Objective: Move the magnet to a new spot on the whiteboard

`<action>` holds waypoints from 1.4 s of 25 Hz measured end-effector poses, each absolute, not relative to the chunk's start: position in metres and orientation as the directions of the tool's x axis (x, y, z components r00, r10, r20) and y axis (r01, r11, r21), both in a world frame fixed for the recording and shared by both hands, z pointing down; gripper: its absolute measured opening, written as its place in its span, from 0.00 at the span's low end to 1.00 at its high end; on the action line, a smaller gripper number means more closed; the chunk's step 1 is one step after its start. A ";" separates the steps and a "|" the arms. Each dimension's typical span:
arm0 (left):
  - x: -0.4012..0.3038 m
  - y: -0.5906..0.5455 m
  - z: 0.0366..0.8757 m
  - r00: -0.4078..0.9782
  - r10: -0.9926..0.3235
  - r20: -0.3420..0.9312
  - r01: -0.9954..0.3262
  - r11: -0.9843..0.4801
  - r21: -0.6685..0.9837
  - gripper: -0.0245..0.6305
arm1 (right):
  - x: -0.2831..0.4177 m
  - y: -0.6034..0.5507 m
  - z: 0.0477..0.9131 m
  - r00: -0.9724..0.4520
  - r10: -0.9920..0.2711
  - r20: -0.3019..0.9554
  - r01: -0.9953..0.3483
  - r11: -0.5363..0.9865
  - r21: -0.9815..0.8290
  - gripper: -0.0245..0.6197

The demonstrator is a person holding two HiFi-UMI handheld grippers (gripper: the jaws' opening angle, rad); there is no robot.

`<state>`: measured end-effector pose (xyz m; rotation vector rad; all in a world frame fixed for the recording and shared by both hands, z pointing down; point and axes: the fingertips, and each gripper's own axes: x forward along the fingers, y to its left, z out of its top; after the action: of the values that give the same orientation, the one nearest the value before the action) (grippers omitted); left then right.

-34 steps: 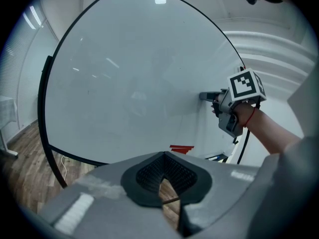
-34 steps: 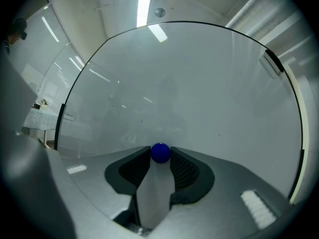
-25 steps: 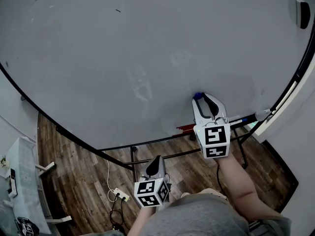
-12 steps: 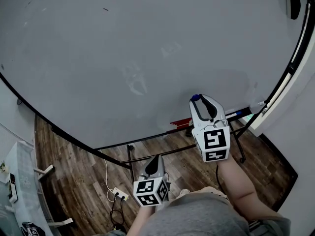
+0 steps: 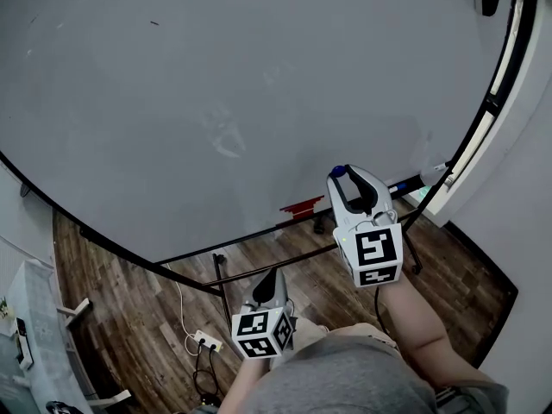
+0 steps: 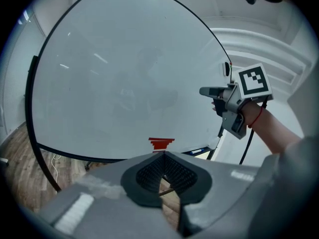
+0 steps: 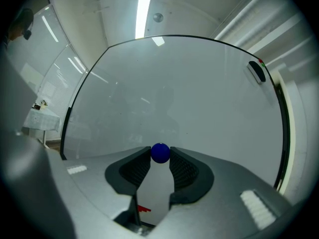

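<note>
Right gripper clenched on blue ball magnet at its jaw tips, whiteboard ahead, left gripper closed, empty.

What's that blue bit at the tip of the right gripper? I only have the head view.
Observer: It's a blue ball-shaped magnet. The right gripper view shows the right gripper shut on it, pinching it from both sides.
Operator: And the left gripper, anything in it?
Observer: Nothing. The left gripper view shows the left gripper shut, its tips meeting with no object between them.
</note>
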<state>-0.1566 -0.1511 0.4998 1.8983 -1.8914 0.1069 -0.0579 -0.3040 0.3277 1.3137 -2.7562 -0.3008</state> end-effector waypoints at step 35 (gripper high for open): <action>0.019 -0.298 0.499 0.491 -0.800 0.345 -0.870 -0.426 0.250 0.04 | 0.120 -0.375 0.314 -0.350 -0.935 -0.063 -0.920 0.330 0.211 0.23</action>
<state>0.0187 -0.2983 0.4989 2.3468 -1.3890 0.2432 0.1200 -0.3749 0.3138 1.7491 -2.5049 -0.3237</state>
